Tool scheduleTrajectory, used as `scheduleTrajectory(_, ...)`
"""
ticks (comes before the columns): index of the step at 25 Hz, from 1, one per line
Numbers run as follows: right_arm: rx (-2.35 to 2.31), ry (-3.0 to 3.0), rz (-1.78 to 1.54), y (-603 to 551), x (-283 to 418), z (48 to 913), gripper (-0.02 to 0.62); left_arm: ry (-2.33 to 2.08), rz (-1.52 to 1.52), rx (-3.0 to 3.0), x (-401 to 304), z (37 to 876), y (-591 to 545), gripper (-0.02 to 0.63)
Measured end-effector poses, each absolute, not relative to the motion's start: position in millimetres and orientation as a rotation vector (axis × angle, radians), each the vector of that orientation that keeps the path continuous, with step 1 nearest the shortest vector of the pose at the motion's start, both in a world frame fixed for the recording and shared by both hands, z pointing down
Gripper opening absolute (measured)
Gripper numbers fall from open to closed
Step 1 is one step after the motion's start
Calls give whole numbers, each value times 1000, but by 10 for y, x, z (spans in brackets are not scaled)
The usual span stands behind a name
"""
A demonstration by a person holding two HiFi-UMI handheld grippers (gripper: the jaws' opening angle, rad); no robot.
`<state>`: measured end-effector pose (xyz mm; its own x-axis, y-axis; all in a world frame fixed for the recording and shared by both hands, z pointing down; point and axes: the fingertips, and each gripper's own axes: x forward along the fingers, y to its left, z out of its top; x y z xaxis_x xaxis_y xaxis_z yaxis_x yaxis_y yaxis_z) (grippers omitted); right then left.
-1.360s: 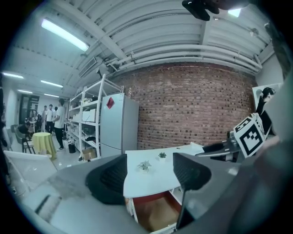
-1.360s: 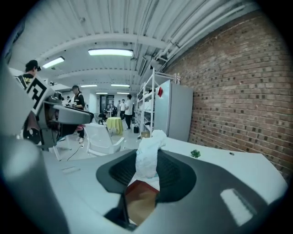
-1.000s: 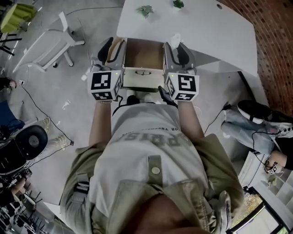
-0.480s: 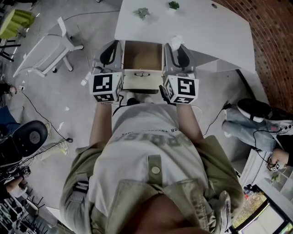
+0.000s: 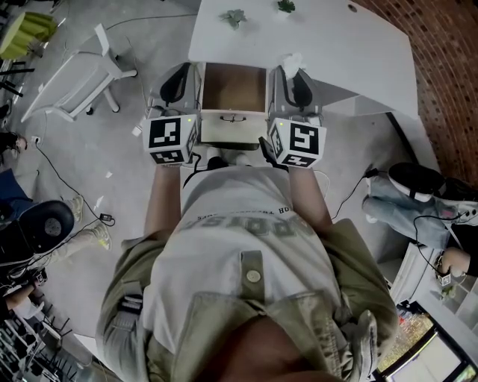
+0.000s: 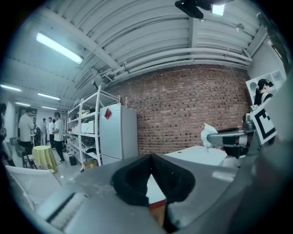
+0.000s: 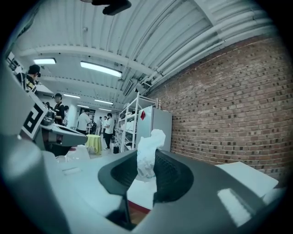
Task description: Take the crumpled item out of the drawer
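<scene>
- Altogether two grippers show, each with one marker cube, plus one open drawer (image 5: pixel 233 88), one crumpled item (image 7: pixel 147 155) and two small green items (image 5: pixel 235 16) near the far edge of the white table (image 5: pixel 336 45).
- Both hands are hidden beneath the cubes. The grippers' bodies cover the drawer's side walls, and the dark pads hide the crumpled item's lower part.
- Both forearms reach forward side by side, flanking the drawer, with the grippers pointing roughly level.
- The left gripper (image 6: pixel 151 160) has its jaws pressed together with nothing between them.
- The right gripper (image 5: pixel 293 74) has just been closing its jaws. They pinch the white crumpled item, held out of the drawer at the table's near edge, just right of the drawer's right wall.
</scene>
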<state>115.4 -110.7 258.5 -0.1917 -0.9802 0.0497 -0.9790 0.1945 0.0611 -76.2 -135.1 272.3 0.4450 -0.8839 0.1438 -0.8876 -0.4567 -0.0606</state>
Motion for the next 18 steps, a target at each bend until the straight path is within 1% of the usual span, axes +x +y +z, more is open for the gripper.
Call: scheduleTrajectory(18,1929,-2366,-52,-1161,1231,2493,92,-1653,263,2602,-846,2754,-1382,8)
